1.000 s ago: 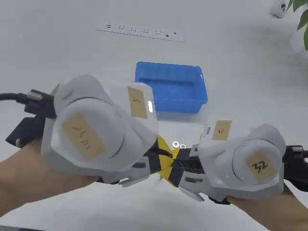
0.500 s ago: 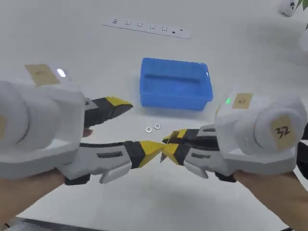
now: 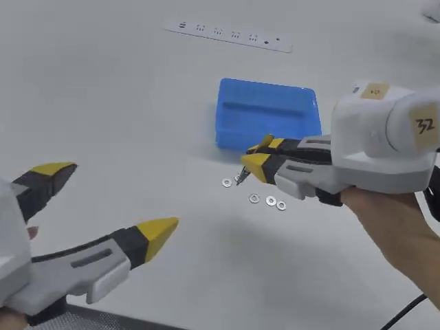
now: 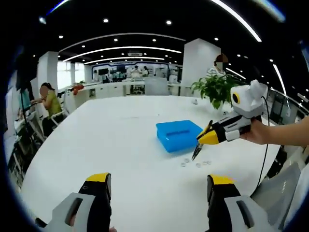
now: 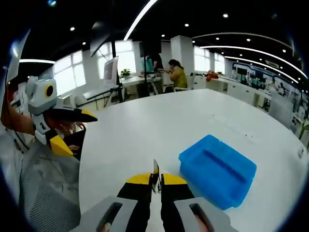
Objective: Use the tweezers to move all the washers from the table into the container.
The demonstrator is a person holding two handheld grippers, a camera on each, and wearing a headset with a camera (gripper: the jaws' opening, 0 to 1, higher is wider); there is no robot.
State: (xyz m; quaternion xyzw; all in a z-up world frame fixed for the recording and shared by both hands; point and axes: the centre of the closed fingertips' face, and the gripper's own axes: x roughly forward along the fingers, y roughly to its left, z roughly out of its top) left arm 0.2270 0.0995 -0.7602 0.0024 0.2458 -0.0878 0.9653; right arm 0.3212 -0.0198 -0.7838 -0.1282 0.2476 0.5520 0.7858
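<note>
Head view looks down on a white table [image 3: 124, 110] where the right gripper [image 3: 258, 155], grey and white with yellow-tipped black jaws, sits at the right in a person's hand. Its jaws are pressed close together on a pair of thin metal tweezers [image 3: 241, 176], whose tip points down and to the left towards the tabletop. Four small silver ring-shaped washers [image 3: 255, 199] lie on the bare table. One is on its own just beside the tweezers' tip, and the other three form a short row a little nearer the person. Whether the tip touches the table cannot be told. A blue rectangular plastic container [image 3: 268, 117] stands just beyond the washers, and a long white power strip [image 3: 230, 36] lies well beyond it. The left gripper [image 3: 104, 199] is at the lower left with its two jaws spread wide and nothing between them, well apart from the washers.

Left gripper view has its own jaws rising far apart at the bottom, and across the table the right gripper [image 4: 208, 137] points the tweezers [image 4: 196, 151] down at the washers [image 4: 198, 165], next to the container [image 4: 177, 135]. A green leafy potted plant [image 4: 216, 89] stands behind them.

Right gripper view shows the tweezers [image 5: 155, 168] clamped upright between its own nearly closed jaws, with the container [image 5: 217, 169] to the right. The left gripper [image 5: 72, 130] is at the left edge, jaws open.
</note>
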